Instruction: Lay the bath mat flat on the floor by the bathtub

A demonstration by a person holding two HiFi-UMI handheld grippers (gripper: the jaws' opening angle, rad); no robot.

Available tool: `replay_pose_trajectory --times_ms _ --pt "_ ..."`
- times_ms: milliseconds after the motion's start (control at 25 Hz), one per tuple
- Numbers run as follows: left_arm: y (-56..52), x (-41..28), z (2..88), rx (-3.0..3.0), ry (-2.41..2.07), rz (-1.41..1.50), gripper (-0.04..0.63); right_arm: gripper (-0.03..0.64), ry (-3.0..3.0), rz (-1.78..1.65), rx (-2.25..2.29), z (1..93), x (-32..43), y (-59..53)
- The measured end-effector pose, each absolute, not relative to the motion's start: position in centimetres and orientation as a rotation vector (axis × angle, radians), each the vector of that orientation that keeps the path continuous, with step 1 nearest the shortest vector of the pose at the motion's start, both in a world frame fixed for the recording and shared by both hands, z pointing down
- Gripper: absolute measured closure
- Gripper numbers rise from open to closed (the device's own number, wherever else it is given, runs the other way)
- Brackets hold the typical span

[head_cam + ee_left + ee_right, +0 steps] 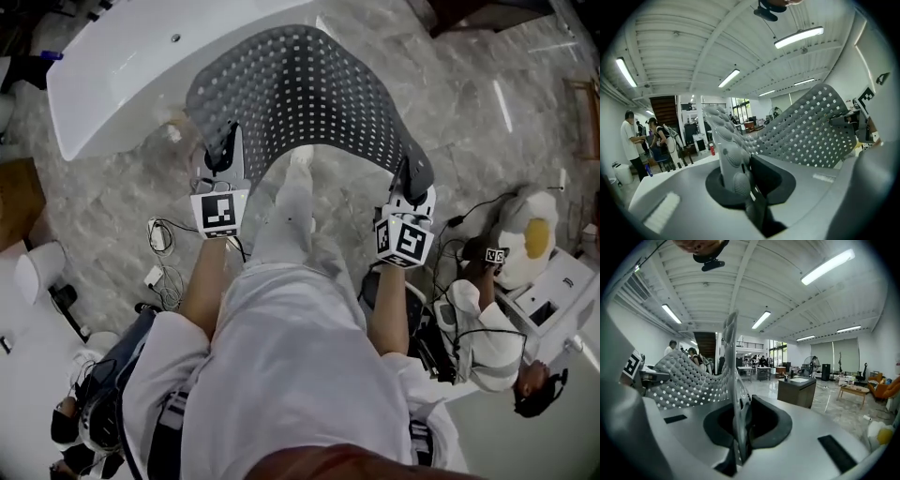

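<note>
Each claw, left (pixel 221 161) and right (pixel 413 184), is clamped on a near corner of the mat (pixel 300 94). Held spread beside the tub (pixel 122 66), it can go down flat

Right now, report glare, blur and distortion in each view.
Head view: even light, glare streaks on the grey marble floor. Left gripper view: fisheye-curved ceiling, grey perforated rubber bath mat blurred close up. Right gripper view: long ceiling light overexposed.
</note>
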State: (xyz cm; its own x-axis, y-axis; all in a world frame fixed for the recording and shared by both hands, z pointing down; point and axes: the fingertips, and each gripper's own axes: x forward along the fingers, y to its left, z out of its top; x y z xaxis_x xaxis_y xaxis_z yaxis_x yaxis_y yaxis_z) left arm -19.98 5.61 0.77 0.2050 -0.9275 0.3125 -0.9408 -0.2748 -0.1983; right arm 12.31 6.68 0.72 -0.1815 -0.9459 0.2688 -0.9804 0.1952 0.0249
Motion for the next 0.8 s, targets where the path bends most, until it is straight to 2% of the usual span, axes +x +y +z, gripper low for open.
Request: replay_pose_trajectory --times_ms 400,800 --pt "-5.1 -18.4 16.7 2.406 -1.803 0.620 0.575 0.595 -2.162 0.366 1.762 18.0 12.0 -2.3" --pt "-8.5 -16.6 37.2 2.347 -1.774 0.727 0.578 0.597 -2.143 0.476 1.721 39.9 11.4 -6.0"
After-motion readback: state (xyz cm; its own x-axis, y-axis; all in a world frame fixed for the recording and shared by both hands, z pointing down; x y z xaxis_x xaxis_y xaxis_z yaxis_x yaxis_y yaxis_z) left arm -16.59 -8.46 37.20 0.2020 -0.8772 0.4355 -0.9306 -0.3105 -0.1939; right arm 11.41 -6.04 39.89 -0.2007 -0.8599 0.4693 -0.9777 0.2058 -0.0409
